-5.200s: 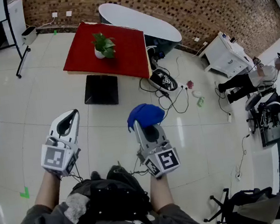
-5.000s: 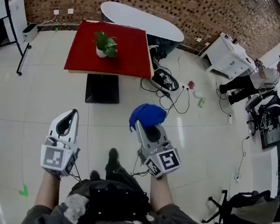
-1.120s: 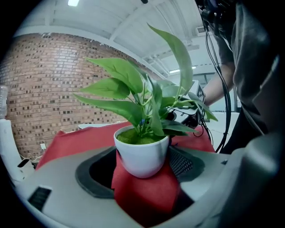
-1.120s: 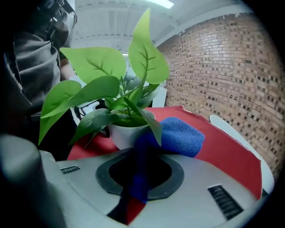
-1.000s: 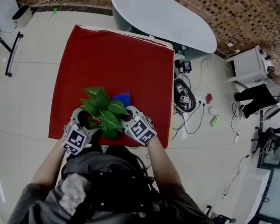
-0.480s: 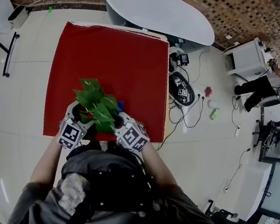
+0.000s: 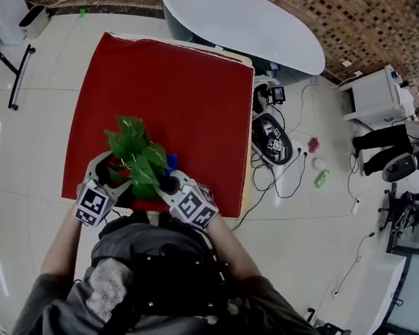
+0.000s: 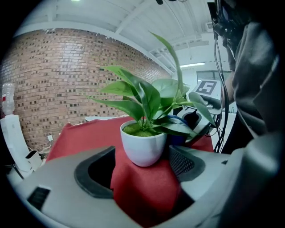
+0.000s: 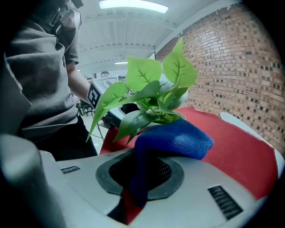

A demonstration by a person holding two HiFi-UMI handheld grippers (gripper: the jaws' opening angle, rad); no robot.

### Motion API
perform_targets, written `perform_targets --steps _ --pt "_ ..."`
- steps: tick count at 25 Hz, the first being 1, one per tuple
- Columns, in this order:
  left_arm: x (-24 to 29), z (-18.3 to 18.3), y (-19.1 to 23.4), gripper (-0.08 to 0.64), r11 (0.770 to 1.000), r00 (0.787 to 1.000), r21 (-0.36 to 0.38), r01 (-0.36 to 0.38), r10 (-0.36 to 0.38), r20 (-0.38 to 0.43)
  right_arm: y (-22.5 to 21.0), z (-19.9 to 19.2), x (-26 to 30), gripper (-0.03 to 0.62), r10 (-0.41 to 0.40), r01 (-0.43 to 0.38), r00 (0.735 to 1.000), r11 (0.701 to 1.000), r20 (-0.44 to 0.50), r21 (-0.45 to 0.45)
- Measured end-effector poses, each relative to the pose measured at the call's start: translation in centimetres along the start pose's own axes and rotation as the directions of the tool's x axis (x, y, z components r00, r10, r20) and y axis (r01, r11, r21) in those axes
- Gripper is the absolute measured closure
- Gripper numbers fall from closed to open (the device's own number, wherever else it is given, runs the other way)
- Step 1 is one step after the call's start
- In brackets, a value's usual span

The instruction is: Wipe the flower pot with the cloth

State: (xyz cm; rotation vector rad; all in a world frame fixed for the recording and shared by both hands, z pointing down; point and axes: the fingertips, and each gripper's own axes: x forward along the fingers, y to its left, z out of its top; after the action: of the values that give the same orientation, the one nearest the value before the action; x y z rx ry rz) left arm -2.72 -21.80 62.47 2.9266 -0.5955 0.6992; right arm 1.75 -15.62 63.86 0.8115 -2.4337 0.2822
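Note:
A white flower pot (image 8: 143, 144) with a green leafy plant (image 7: 136, 158) stands on the red table (image 7: 176, 83) near its front edge. My left gripper (image 8: 142, 171) is open; the pot stands just ahead of its spread jaws, apart from both pads. In the head view this left gripper (image 7: 110, 170) is at the plant's left. My right gripper (image 7: 167, 180) is at the plant's right, shut on the blue cloth (image 9: 173, 140). The cloth bulges out toward the leaves (image 9: 151, 98) and hides the pot in the right gripper view.
The table's front edge (image 7: 154, 209) lies right under the grippers. A white oval table (image 7: 241, 22) stands behind. Cables and a dark device (image 7: 270, 136) lie on the floor to the right. A person (image 7: 389, 145) is by a white cabinet (image 7: 371, 94).
Five seconds ago I stood well back from the table with the cloth held. Now both grippers flank the pot. Over the last second they shifted slightly left in the head view.

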Motion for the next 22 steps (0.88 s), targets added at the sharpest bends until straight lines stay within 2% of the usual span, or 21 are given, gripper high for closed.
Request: perform_targets --steps 6,10,15,22 --pt "-2.6 -0.7 0.5 0.149 0.994 0.995 -0.042 -0.101 0.099 -0.028 2.2 0.4 -0.2 0.515 0.108 -0.108 0.994 0.994 -0.006 -0.030" --pt "-2.8 -1.4 -0.5 0.149 0.993 0.992 -0.033 -0.117 0.115 -0.041 3.4 0.2 -0.1 0.515 0.158 -0.158 0.987 0.986 -0.003 -0.050" --pt "-3.3 -2.3 -1.1 0.149 0.984 0.985 -0.063 -0.164 0.161 -0.054 4.6 0.5 0.1 0.515 0.218 -0.220 0.976 0.970 -0.031 -0.106" --pt "-2.7 -1.0 -1.6 0.140 0.960 0.970 -0.147 -0.240 0.244 0.016 5.9 0.6 0.6 0.515 0.252 -0.253 0.967 0.960 -0.024 -0.118"
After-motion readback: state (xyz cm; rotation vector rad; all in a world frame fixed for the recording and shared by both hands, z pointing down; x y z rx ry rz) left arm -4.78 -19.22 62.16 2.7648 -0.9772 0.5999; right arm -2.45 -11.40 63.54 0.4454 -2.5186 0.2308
